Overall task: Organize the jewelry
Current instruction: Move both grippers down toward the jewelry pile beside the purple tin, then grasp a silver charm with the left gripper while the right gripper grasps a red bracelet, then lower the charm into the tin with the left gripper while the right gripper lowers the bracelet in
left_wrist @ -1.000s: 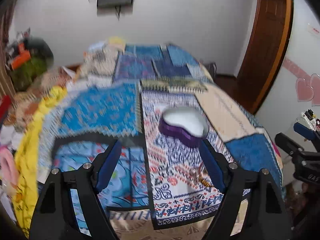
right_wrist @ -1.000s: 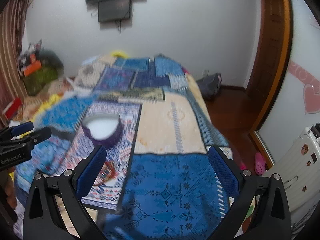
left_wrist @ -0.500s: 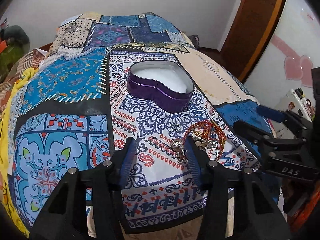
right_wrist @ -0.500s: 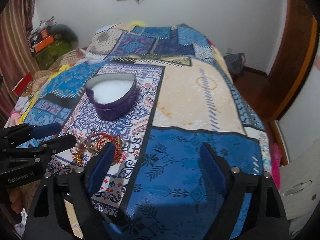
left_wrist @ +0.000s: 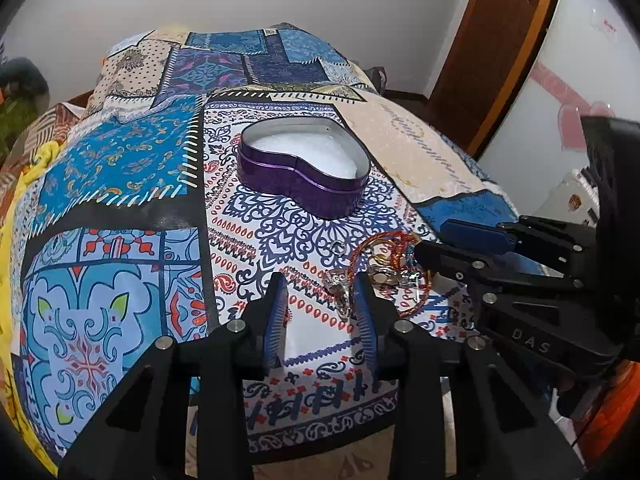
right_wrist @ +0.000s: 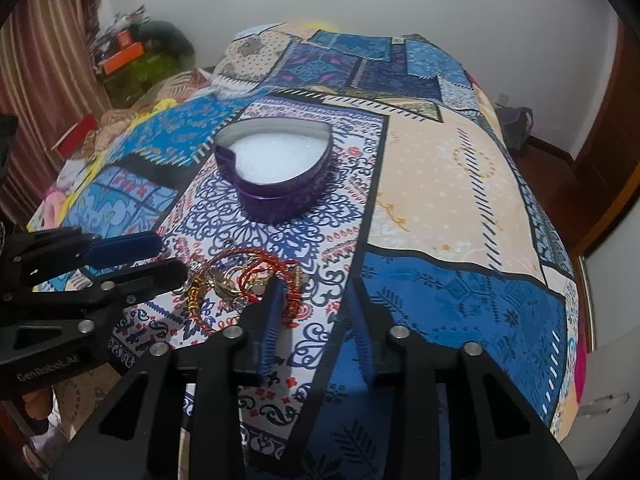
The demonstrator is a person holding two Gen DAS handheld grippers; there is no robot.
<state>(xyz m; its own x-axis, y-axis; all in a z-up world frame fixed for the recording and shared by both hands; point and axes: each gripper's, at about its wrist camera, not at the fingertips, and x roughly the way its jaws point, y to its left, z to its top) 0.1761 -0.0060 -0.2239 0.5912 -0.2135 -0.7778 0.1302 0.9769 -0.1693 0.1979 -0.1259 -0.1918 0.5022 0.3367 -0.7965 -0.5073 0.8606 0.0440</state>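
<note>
An open purple heart-shaped tin (left_wrist: 304,176) with white lining sits on the patterned bedspread (left_wrist: 120,184); it also shows in the right wrist view (right_wrist: 276,172). A pile of jewelry (left_wrist: 380,268) with red-and-gold bangles lies in front of it, also seen in the right wrist view (right_wrist: 244,284). My left gripper (left_wrist: 320,284) is partly open and empty, just left of the pile. My right gripper (right_wrist: 314,288) is partly open and empty, just right of the pile. Each gripper shows in the other's view.
The bed's near edge runs just below both grippers. A wooden door (left_wrist: 500,40) stands at the right. Clutter and a curtain (right_wrist: 48,60) are at the left of the bed. A white cabinet (right_wrist: 612,360) stands at the right.
Both grippers have dropped toward the bed and come in close on either side of the jewelry pile. Their jaws have narrowed from wide open.
</note>
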